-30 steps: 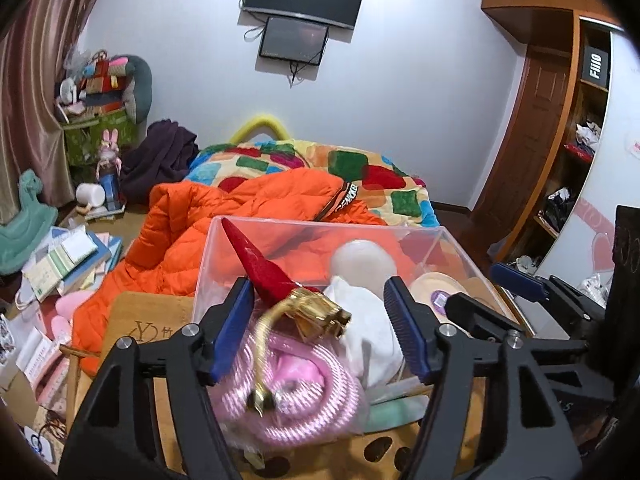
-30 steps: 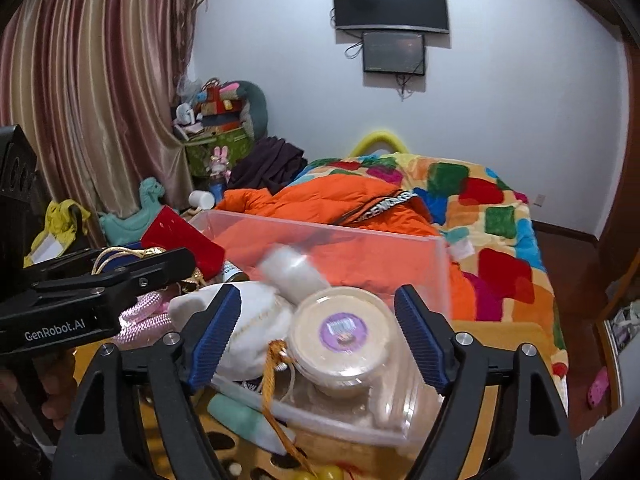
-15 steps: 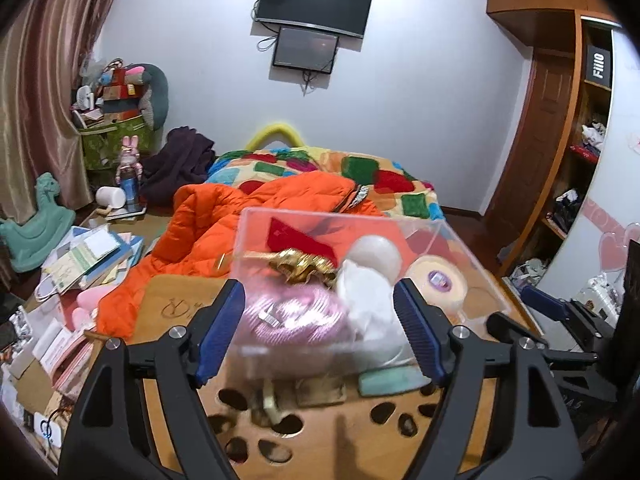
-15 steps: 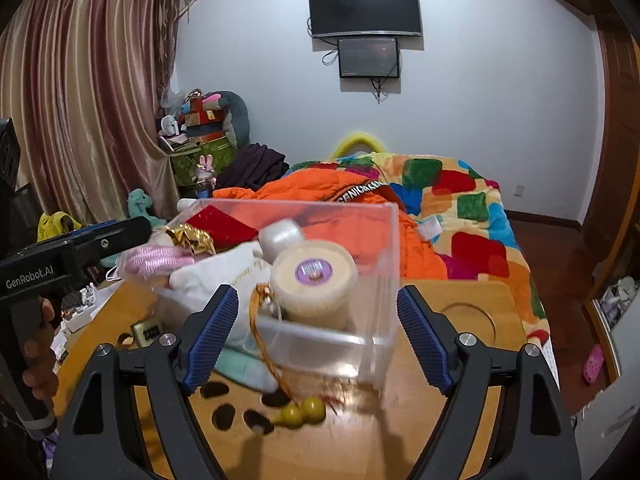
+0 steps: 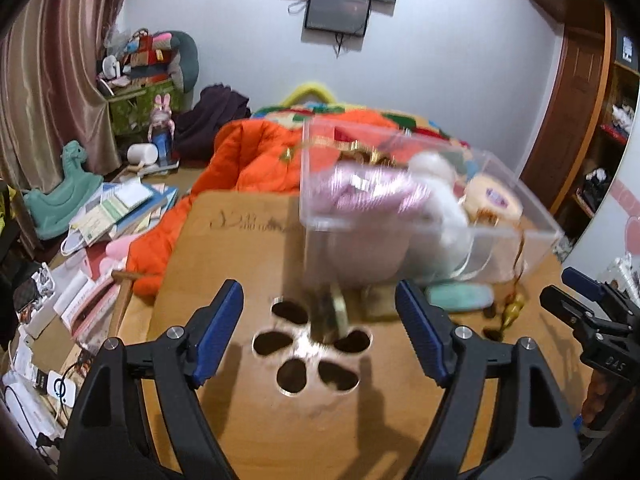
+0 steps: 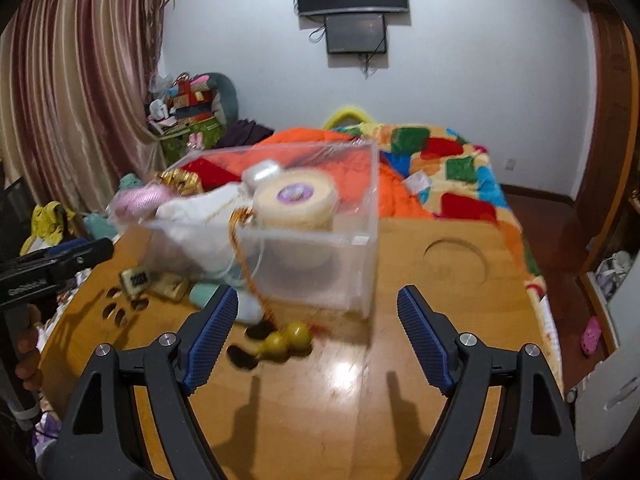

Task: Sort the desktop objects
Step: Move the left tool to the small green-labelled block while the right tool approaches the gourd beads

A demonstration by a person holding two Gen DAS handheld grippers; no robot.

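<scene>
Clear plastic box (image 6: 320, 240) sits on the wooden table (image 6: 440, 280), its long axis running left to right across the right wrist view, packed with a pink rope coil (image 5: 372, 192), white cloth (image 6: 200, 216) and a purple-labelled round tub (image 6: 296, 200); label text blurred. Gold gourd charm (image 6: 288, 340) lies on the table, its cord trailing over the box's near wall. Left gripper (image 5: 320, 332) and right gripper (image 6: 312, 332) both have blue fingers spread wide, holding nothing; "DAS" reads on the right gripper's body in the left view.

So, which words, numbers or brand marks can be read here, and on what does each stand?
"DAS": black body of the right gripper.
"2023", blurred, uncertain: small cream block on the wooden table.
Blurred white lettering on the left gripper body: unreadable.
Purple label on the round cream tin: unreadable.
</scene>
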